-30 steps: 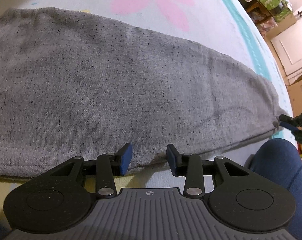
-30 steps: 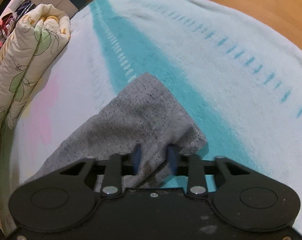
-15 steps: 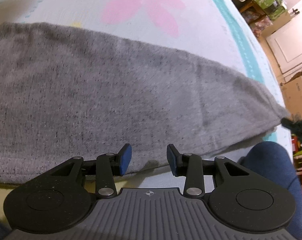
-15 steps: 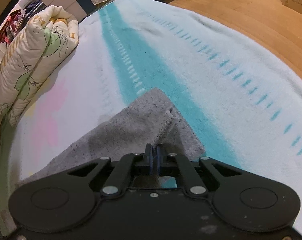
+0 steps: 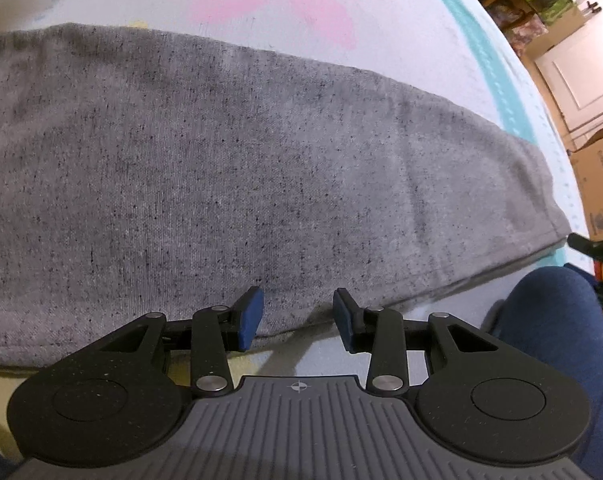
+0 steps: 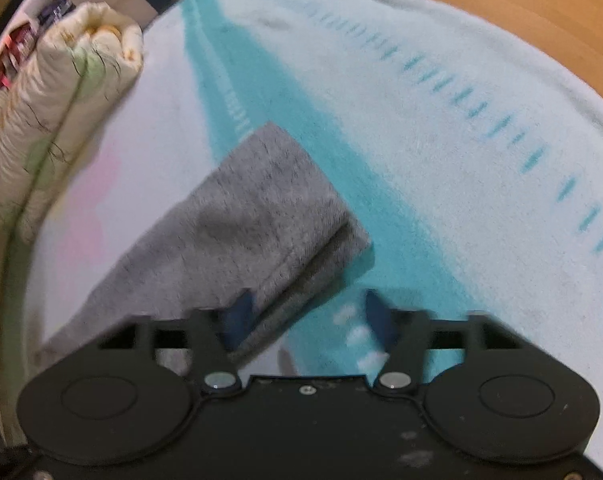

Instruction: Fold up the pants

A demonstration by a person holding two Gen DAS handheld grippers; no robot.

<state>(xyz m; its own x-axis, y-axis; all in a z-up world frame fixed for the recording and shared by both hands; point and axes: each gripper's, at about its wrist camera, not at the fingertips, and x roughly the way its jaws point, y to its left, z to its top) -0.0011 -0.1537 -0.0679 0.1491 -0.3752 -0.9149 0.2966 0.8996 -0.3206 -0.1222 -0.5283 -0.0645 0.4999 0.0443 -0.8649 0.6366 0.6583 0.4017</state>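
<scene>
1. The grey pants [image 5: 229, 184] are lying flat on the bed [image 5: 285, 4], on a blanket with a teal stripe and a pink flower print. They look already doubled leg over leg, since the right wrist view shows two layers stacked at the hem end [image 6: 301, 216].

2. The left claw [image 5: 297, 320] has its blue pads wide apart with nothing between them. It hovers right at the near edge of the fabric, roughly mid-length.

3. The right claw [image 6: 305, 316] is spread apart too, and not clamped on anything. Its left pad [image 6: 237, 316] sits at or just over the hem corner and the other pad is over bare blanket. That view is a bit blurry, so I can't say if the pad actually touches the cloth.

4. My read is that this is the set-up for the lengthwise fold, hem end brought over toward the waist end. Neither claw has a grip yet.

5. Next move, I'd guess: the right claw needs to pinch both layers at the hem corner, not just the top one. The left claw should bite the near edge or pin it down so the pants don't slide.

6. There's a rolled floral quilt [image 6: 57, 120] at the far side of the bed, well out of the way.
</scene>
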